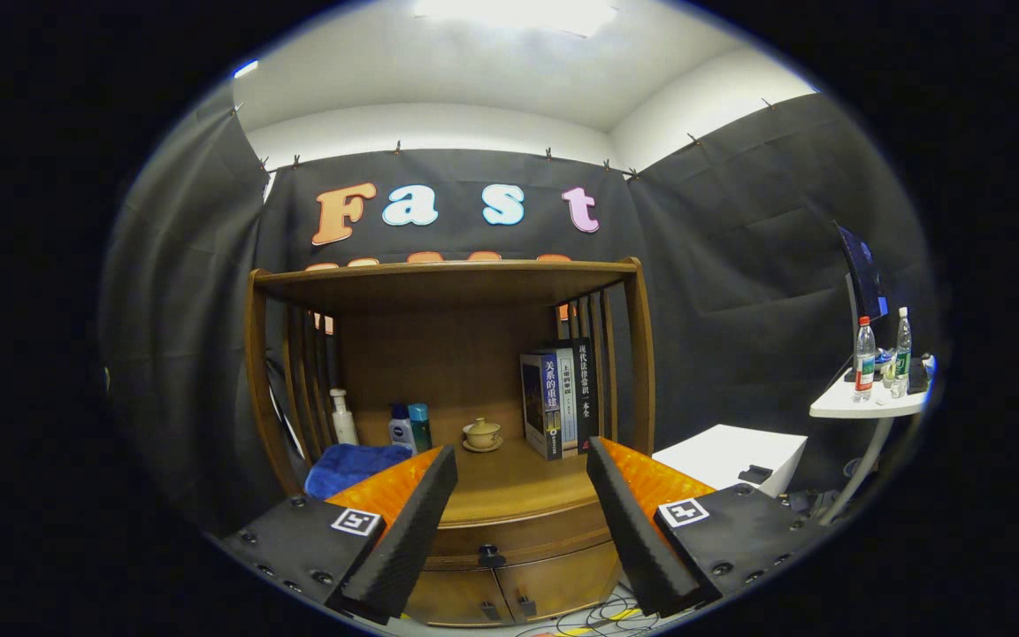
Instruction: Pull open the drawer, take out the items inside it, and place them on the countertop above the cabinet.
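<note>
1. The gripper (523, 469) hangs in front of a wooden cabinet (452, 372), its 2 fingers spread wide apart with nothing between them.
2. The drawer (518, 540) runs across the cabinet's front just under the countertop (509, 491); it is closed, flush with the front, and its dark knob (491, 556) sits in the gap between the fingers, beyond them.
3. Whatever lies inside the drawer is hidden.
4. Below the drawer, the cabinet has 2 small doors (509, 593), each with a dark handle near the middle seam.
5. On the countertop, at the cabinet's left side, a folded blue cloth (352, 466) lies partly behind the left finger.
6. Behind the cloth, near the cabinet's left slats, stands a white pump bottle (343, 418).
7. Against the cabinet's back panel stand 2 small bottles (409, 426) side by side, 1 with a dark blue label and 1 with a teal cap.
8. Towards the middle of the countertop, a small lidded cup (481, 433) sits on a saucer.
9. At the cabinet's right side, a few books (560, 402) stand upright against the right slats.
10. To the right of the cabinet sits a white box (731, 456), and farther right a white table (863, 405) carries 2 drink bottles (881, 358) and a dark monitor (861, 274).
11. Loose cables (593, 619) lie on the floor at the cabinet's foot.
</note>
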`<action>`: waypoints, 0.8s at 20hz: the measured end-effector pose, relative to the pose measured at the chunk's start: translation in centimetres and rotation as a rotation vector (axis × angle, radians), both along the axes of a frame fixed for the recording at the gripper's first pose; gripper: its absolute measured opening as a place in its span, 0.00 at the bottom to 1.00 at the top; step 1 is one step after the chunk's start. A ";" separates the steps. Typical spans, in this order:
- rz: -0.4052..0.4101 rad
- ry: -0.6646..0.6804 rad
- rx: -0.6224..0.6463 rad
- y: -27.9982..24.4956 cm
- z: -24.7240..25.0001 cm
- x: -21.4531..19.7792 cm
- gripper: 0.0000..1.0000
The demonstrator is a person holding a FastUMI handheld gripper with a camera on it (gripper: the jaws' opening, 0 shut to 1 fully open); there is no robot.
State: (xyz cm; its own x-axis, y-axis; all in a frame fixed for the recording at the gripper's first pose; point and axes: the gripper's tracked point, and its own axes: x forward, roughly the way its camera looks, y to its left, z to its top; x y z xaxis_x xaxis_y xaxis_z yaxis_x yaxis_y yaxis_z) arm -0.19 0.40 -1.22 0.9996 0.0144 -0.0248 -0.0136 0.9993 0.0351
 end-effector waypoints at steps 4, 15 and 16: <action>0.012 0.015 0.017 0.3 -0.9 0.3 0.98; 0.068 0.054 0.029 2.8 -3.7 1.2 0.98; 0.073 0.052 0.029 2.9 -4.1 1.4 0.98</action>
